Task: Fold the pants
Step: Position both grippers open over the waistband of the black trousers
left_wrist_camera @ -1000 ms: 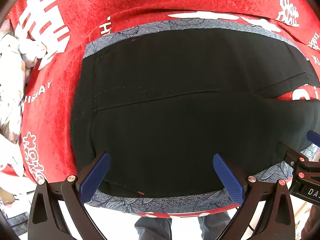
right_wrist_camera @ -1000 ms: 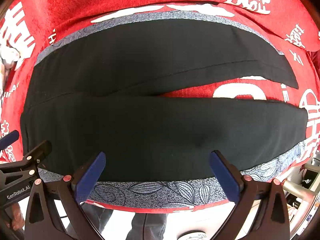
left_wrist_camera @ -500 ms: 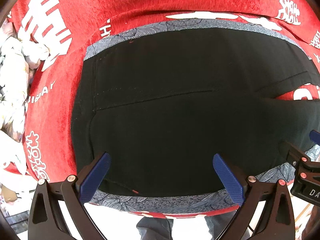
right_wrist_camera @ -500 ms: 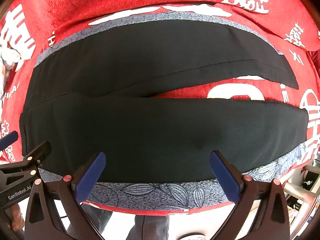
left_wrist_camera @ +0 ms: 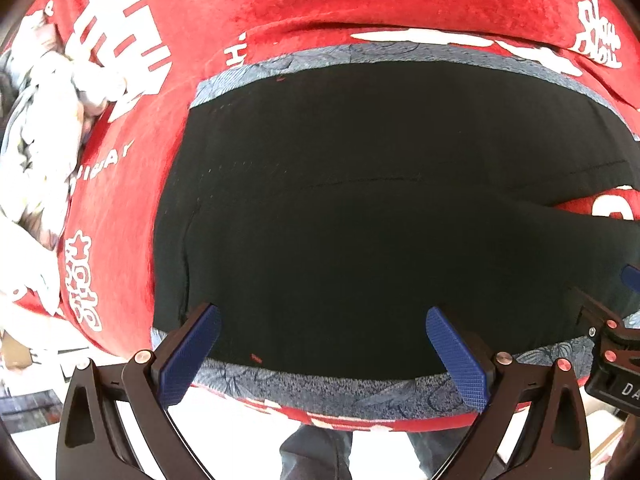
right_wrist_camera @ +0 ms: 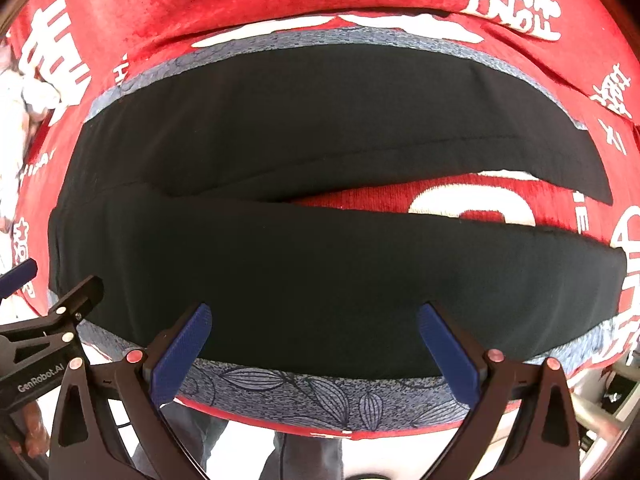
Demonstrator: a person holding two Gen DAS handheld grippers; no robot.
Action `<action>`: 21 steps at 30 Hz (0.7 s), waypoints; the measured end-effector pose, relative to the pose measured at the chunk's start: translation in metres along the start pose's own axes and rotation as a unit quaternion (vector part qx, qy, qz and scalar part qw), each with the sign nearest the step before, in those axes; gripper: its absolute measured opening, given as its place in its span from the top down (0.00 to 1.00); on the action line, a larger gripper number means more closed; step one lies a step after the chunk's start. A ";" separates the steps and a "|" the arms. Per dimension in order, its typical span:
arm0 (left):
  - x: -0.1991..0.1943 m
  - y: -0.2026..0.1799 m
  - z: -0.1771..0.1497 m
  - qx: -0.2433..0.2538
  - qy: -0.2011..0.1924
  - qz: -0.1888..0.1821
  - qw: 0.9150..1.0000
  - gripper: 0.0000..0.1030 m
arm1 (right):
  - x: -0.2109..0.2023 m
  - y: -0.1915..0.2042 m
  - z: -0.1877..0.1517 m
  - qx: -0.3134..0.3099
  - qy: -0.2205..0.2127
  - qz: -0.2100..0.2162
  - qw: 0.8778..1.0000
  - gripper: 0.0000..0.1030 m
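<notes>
Black pants [left_wrist_camera: 360, 220] lie flat on a grey leaf-patterned mat over a red cloth. The waist end is at the left, and the two legs [right_wrist_camera: 320, 272] run right, parted by a red gap. My left gripper [left_wrist_camera: 322, 344] is open and empty, hovering over the near edge of the waist part. My right gripper [right_wrist_camera: 314, 340] is open and empty over the near leg's front edge. Each gripper's side shows in the other's view: the right gripper [left_wrist_camera: 612, 336] at the right edge of the left wrist view, the left gripper [right_wrist_camera: 48, 320] at the left edge of the right wrist view.
The grey mat [right_wrist_camera: 320, 396] lies on a red cloth with white characters [left_wrist_camera: 120, 52]. A pile of white patterned fabric [left_wrist_camera: 36, 140] lies at the far left. The table's near edge [left_wrist_camera: 320, 420] is just below the grippers, with the person's legs beneath.
Both grippers have shifted slightly left and toward the near edge; the white fabric pile shows more. The pants have not moved. Both grippers stay open.
</notes>
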State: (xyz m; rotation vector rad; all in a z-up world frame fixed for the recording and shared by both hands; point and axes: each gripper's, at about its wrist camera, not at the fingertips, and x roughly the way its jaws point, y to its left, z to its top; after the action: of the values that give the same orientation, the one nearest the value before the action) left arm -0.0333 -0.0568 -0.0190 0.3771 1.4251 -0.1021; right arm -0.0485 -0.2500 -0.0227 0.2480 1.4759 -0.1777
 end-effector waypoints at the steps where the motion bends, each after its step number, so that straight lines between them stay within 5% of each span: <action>1: 0.000 0.000 -0.001 -0.001 0.001 0.000 1.000 0.00 | 0.001 0.001 0.000 -0.001 0.001 0.000 1.000 0.00; 21: 0.018 0.030 -0.036 -0.019 0.014 -0.016 1.000 0.00 | 0.004 0.025 -0.021 0.000 0.006 -0.027 1.000 0.00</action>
State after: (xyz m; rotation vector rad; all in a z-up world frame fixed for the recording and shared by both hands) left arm -0.0558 -0.0143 -0.0337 0.3268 1.4589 -0.0961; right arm -0.0618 -0.2203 -0.0267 0.2104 1.4947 -0.2197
